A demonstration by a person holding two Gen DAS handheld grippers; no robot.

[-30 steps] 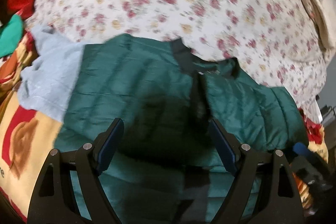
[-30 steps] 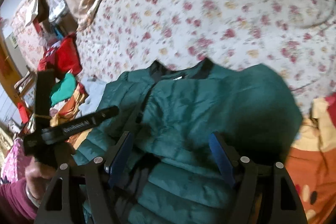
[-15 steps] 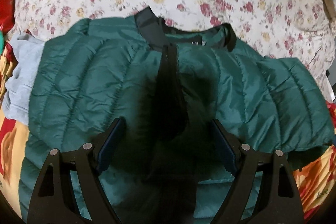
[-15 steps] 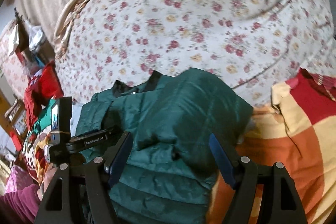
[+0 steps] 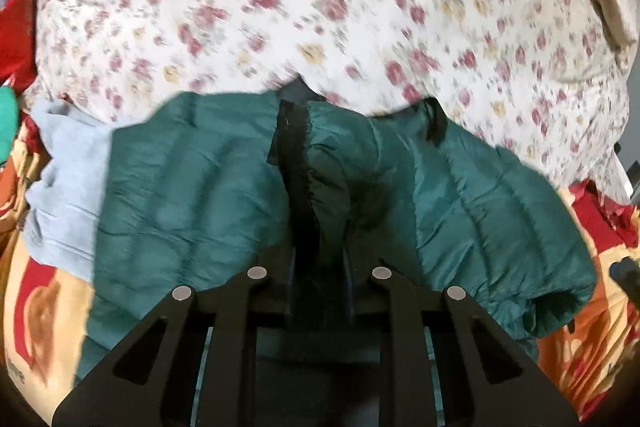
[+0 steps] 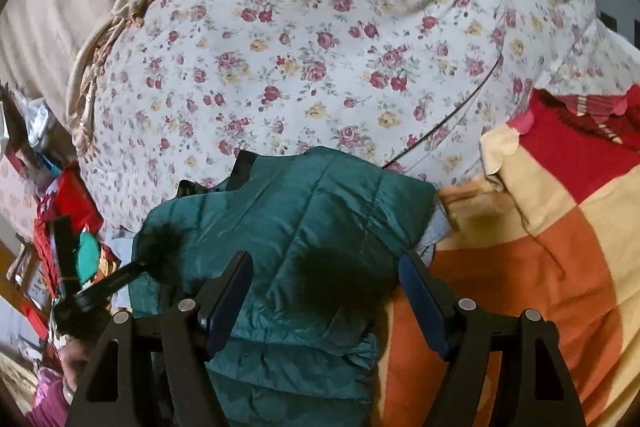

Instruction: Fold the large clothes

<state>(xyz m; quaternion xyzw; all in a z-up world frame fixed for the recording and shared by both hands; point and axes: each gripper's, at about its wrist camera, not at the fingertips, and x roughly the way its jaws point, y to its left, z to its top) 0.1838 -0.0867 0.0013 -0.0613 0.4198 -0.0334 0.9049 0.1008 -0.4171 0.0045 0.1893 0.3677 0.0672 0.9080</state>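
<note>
Jaws of left gripper [image 5: 320, 279] closing, nearly together, pinching the jacket [image 5: 192, 195] at its black front placket. Lies spread on the bed, collar against the floral quilt [image 5: 320, 7], grey garment [image 5: 68, 187] just left of it. Jaws of right gripper [image 6: 324, 291] wide, holding nothing, hovering over the jacket's right side, folded inward. Orange and red checked blanket [image 6: 540, 247] just right of the jacket.

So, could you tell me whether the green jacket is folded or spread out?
Partly folded: the green jacket has one side turned over its front, its hem end hidden.
</note>
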